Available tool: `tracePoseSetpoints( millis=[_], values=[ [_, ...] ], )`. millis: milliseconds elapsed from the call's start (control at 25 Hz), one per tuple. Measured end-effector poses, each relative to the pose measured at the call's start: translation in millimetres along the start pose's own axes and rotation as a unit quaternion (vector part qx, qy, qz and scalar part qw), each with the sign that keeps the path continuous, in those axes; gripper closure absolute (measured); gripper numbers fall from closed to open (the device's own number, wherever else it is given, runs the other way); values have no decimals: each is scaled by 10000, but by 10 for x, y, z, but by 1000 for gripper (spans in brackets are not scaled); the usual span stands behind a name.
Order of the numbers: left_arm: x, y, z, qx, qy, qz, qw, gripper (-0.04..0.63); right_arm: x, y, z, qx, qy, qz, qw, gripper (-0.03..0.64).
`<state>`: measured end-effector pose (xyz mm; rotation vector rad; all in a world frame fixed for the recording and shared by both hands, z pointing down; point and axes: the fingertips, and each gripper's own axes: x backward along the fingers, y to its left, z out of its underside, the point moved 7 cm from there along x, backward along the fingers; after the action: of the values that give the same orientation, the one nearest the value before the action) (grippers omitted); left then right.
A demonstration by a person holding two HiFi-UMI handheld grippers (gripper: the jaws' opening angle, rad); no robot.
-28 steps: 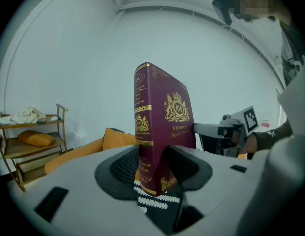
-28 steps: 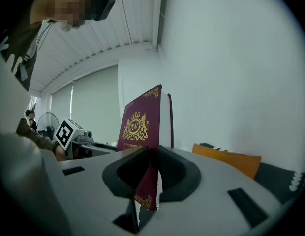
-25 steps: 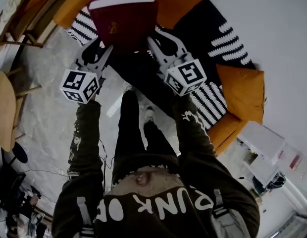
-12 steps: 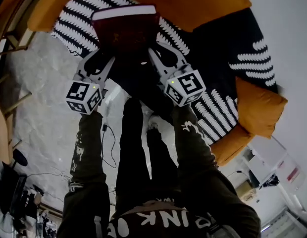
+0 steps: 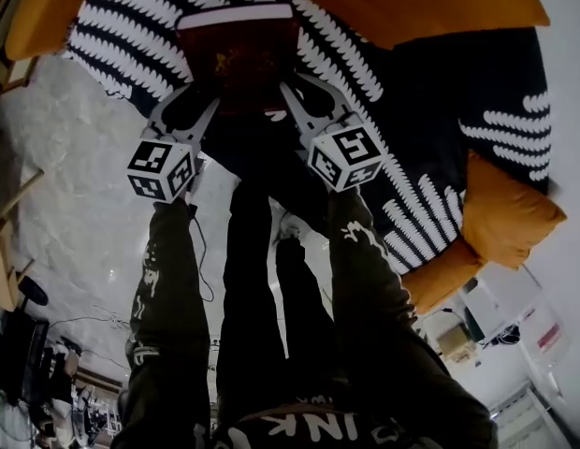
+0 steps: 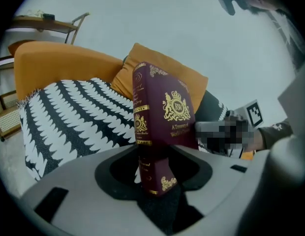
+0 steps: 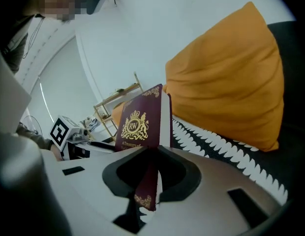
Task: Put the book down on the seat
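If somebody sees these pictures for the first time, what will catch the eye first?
A dark red hardcover book with a gold crest stands out, gripped at its near end by the left claw and the right claw. Behind it, a black-and-white patterned blanket covers the orange sofa, and a big orange cushion sits to the book's right.

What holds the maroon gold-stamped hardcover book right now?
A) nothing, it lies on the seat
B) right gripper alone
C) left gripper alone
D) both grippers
D: the left gripper and the right gripper each show jaws shut on the maroon hardcover book in their own views.
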<state>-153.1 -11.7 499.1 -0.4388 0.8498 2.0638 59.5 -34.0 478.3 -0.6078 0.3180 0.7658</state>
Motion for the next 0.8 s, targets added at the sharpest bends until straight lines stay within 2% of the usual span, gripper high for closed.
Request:
tracePoseSetpoints(
  millis=[240, 360, 440, 600, 800],
  values=[
    [-208, 227, -59, 360, -359, 9, 9987, 423, -265, -234, -13, -244, -58, 61, 9997, 537],
    [-253, 299, -110, 469, -657, 62, 9967, 509, -282, -332, -20, -363, -100, 45, 9993, 522],
    [-279, 294, -132, 368, -756, 150, 9963, 517, -232, -409, -5, -334, -183, 166, 9991, 523],
    [-226, 263, -200, 32, -954, 102, 9954, 592, -113, -481, -14, -86, -355, 422, 9984, 609],
    [-27, 120, -519, -510, -1231, 90, 9910, 592, -41, -275, -318, 368, -675, 343, 9964, 609]
  ],
)
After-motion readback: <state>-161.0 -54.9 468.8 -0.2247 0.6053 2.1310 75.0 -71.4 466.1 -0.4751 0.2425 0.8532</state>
